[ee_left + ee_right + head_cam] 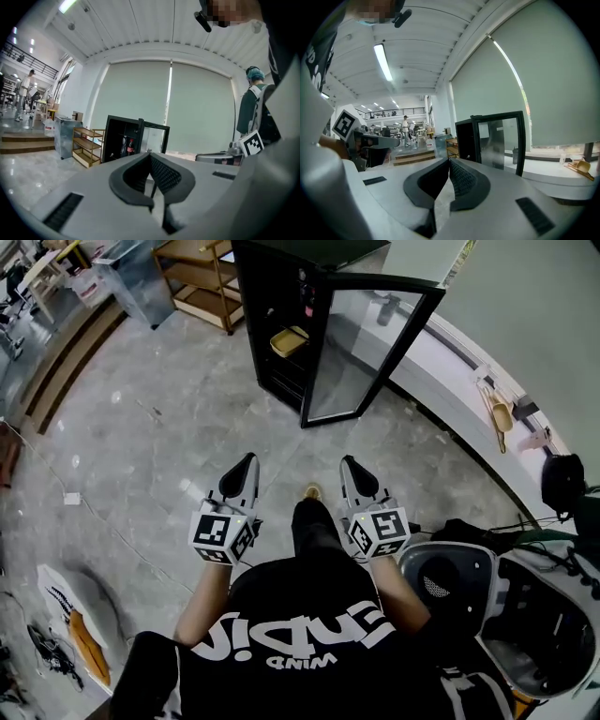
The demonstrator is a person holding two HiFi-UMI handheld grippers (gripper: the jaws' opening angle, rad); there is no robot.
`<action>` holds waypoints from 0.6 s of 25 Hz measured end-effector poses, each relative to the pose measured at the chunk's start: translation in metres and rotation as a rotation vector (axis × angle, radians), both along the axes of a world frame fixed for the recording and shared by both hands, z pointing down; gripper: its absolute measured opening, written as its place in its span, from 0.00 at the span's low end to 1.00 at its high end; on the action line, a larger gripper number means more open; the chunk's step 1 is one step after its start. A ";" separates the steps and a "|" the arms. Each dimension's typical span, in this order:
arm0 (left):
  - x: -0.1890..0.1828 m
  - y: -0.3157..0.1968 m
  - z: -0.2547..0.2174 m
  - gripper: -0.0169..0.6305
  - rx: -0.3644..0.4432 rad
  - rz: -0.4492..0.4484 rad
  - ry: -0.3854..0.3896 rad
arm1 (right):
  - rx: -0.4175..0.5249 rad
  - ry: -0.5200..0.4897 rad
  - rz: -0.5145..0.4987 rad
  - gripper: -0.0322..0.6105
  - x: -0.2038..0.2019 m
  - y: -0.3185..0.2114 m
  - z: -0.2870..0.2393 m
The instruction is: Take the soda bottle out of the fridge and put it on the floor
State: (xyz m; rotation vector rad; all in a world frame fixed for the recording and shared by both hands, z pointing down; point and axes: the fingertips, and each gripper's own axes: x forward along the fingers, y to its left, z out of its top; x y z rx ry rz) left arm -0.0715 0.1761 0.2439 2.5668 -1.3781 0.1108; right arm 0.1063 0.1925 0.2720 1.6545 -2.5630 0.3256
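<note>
While L gripper (246, 462), R gripper (350, 465) sit closed, soda bottle (131, 146) (in fridge (248, 315)) stands ahead.

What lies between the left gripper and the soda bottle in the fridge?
Only bare floor, as the head view shows; the fridge door stands open.

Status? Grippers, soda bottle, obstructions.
Left gripper and right gripper shut, empty. Soda bottle upright in fridge, door open. Nothing seen blocking.
</note>
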 end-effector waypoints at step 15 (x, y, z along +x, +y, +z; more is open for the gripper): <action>0.055 -0.212 -0.024 0.04 0.045 -0.068 0.016 | 0.026 0.035 -0.094 0.09 0.039 -0.208 -0.028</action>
